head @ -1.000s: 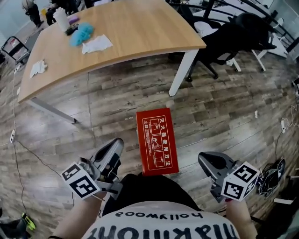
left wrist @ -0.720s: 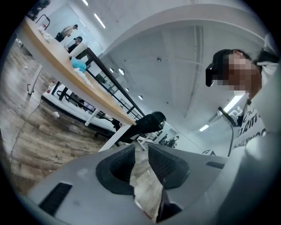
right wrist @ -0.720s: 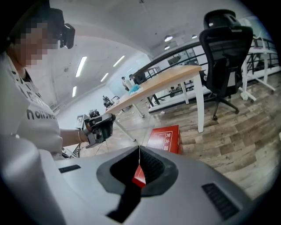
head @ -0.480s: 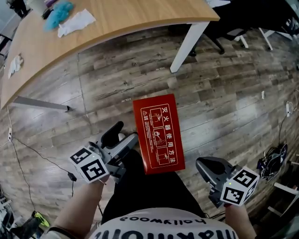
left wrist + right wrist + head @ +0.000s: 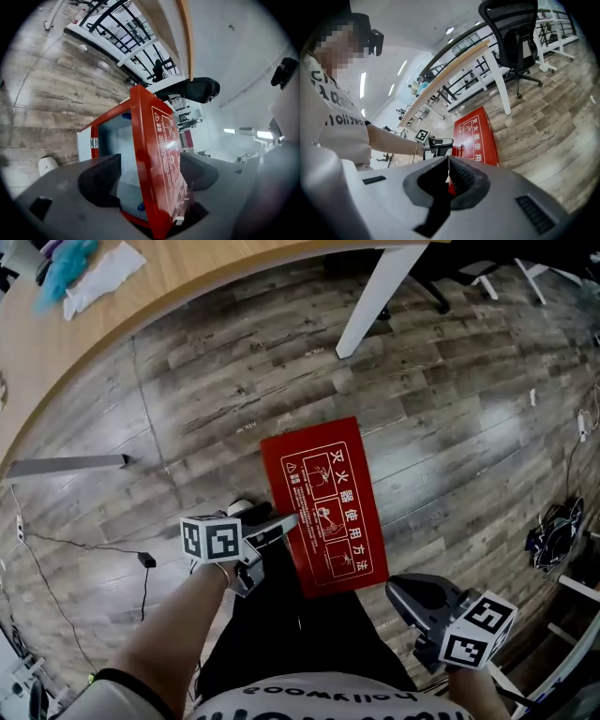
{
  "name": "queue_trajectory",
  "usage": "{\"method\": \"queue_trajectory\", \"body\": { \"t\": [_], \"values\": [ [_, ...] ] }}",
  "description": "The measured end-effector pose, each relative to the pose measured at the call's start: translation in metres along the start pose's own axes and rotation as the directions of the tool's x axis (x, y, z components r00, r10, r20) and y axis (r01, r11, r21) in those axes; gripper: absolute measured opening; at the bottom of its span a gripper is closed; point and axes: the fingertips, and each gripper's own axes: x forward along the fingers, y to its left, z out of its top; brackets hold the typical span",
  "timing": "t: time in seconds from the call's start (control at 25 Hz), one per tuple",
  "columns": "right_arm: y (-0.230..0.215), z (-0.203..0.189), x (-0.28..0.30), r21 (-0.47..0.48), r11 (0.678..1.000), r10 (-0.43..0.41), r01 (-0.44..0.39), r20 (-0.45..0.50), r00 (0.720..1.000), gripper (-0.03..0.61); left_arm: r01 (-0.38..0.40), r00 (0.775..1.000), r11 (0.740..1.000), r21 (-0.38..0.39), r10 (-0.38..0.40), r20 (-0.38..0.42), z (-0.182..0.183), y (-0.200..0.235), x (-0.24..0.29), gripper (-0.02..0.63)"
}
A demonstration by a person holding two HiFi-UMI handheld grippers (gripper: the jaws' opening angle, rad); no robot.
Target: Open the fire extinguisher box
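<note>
Finding: the red fire extinguisher box [image 5: 323, 507] lies flat on the wood-plank floor [image 5: 450, 427], printed face up, directly ahead of both grippers and nearer the left one. The left gripper [image 5: 277, 535] is at the box's near left edge. Its own view shows the jaws released and spread wide, having just been opening. The red printed panel stands between them, one jaw on the printed side and the other on the pale side panel. Neither pad can be seen pressing on the box, so no hold is recorded. A small metal hinge [image 5: 93, 143] shows on the far end of the pale side, beyond the left jaw. The right gripper [image 5: 449, 176] is clenched on nothing, its jaws meeting along a thin seam. It hangs well apart from the box, which lies ahead of it and to its left, with the left gripper's marker cube in sight beyond. Status, as a judgement: approach and jaw placement appear done on the left side only. In the head view the printed panel sits flush with the body of the box and no gap is evident, so the opening itself has not started. Outstanding items: close the left jaws on the panel edge, then swing it away about the hinge. Whether a latch holds the panel cannot be determined.
</note>
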Motion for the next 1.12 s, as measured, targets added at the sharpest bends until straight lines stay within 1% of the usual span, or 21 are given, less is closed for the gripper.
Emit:
{"method": "queue_trajectory", "body": {
  "t": [0.08, 0.12, 0.2, 0.28, 0.32, 0.36, 0.44, 0.52, 0.64, 0.72, 0.76, 0.84, 0.88, 0.92, 0.96, 1.0, 1.12],
  "values": [
    [-0.001, -0.005, 0.005, 0.023, 1.000, -0.005, 0.005, 0.004, 1.000, 0.008, 0.050, 0.996, 0.999, -0.012, -0.050, -0.068, -0.014, -0.003, 0.012, 0.367],
    [-0.001, -0.007, 0.006, 0.035, 0.999, -0.010, 0.010, 0.010, 1.000, 0.008, 0.083, 0.990, 0.996, -0.020, -0.085, -0.111, -0.023, -0.007, 0.017, 0.367],
    [0.000, -0.011, 0.006, 0.056, 0.998, -0.015, 0.014, 0.019, 1.000, 0.008, 0.138, 0.970, 0.990, -0.030, -0.141, -0.199, -0.042, -0.015, 0.024, 0.367],
    [0.000, -0.015, 0.006, 0.071, 0.997, -0.015, 0.014, 0.024, 1.000, 0.008, 0.152, 0.955, 0.988, -0.019, -0.151, -0.256, -0.053, -0.017, 0.028, 0.367],
    [0.000, -0.017, 0.006, 0.076, 0.997, -0.017, 0.015, 0.025, 1.000, 0.008, 0.155, 0.952, 0.988, -0.015, -0.153, -0.266, -0.055, -0.017, 0.030, 0.367],
    [-0.001, -0.019, 0.005, 0.082, 0.996, -0.021, 0.019, 0.026, 0.999, 0.008, 0.166, 0.949, 0.986, -0.027, -0.167, -0.267, -0.056, -0.019, 0.033, 0.367],
    [-0.002, -0.023, 0.004, 0.099, 0.995, -0.028, 0.025, 0.034, 0.999, 0.008, 0.194, 0.947, 0.978, -0.081, -0.208, -0.246, -0.056, -0.024, 0.038, 0.367],
    [-0.002, -0.025, 0.003, 0.114, 0.993, -0.028, 0.022, 0.048, 0.998, 0.008, 0.199, 0.950, 0.973, -0.116, -0.220, -0.221, -0.054, -0.028, 0.040, 0.367],
    [0.000, -0.030, 0.005, 0.126, 0.992, -0.015, 0.007, 0.062, 0.998, 0.008, 0.201, 0.954, 0.973, -0.117, -0.221, -0.203, -0.051, -0.029, 0.037, 0.365],
    [0.000, -0.032, 0.007, 0.129, 0.992, -0.011, 0.002, 0.073, 0.997, 0.008, 0.218, 0.954, 0.969, -0.113, -0.236, -0.185, -0.049, -0.032, 0.029, 0.364],
    [0.001, -0.033, 0.007, 0.129, 0.992, -0.010, 0.000, 0.080, 0.997, 0.008, 0.236, 0.951, 0.965, -0.110, -0.253, -0.177, -0.048, -0.036, 0.024, 0.364],
    [0.003, -0.032, 0.004, 0.126, 0.992, -0.008, -0.004, 0.095, 0.995, 0.008, 0.296, 0.938, 0.950, -0.094, -0.308, -0.160, -0.044, -0.048, 0.014, 0.351],
    [0.004, -0.032, 0.001, 0.123, 0.992, -0.007, -0.006, 0.103, 0.995, 0.008, 0.321, 0.930, 0.943, -0.090, -0.332, -0.156, -0.043, -0.054, 0.009, 0.325],
    [0.005, -0.031, -0.002, 0.121, 0.993, -0.007, -0.006, 0.111, 0.994, 0.008, 0.339, 0.924, 0.937, -0.087, -0.349, -0.158, -0.042, -0.060, 0.005, 0.257],
    [0.006, -0.030, -0.006, 0.119, 0.993, -0.008, -0.006, 0.119, 0.993, 0.008, 0.357, 0.916, 0.930, -0.084, -0.366, -0.164, -0.040, -0.066, 0.002, 0.158],
    [0.007, -0.028, -0.011, 0.117, 0.993, -0.010, -0.006, 0.129, 0.992, 0.008, 0.379, 0.905, 0.922, -0.081, -0.388, -0.173, -0.038, -0.074, 0.001, 0.087],
    [0.010, -0.021, -0.026, 0.113, 0.994, -0.020, 0.002, 0.163, 0.986, 0.008, 0.442, 0.870, 0.894, -0.071, -0.447, -0.206, -0.034, -0.104, 0.001, 0.069]
  ]
}}
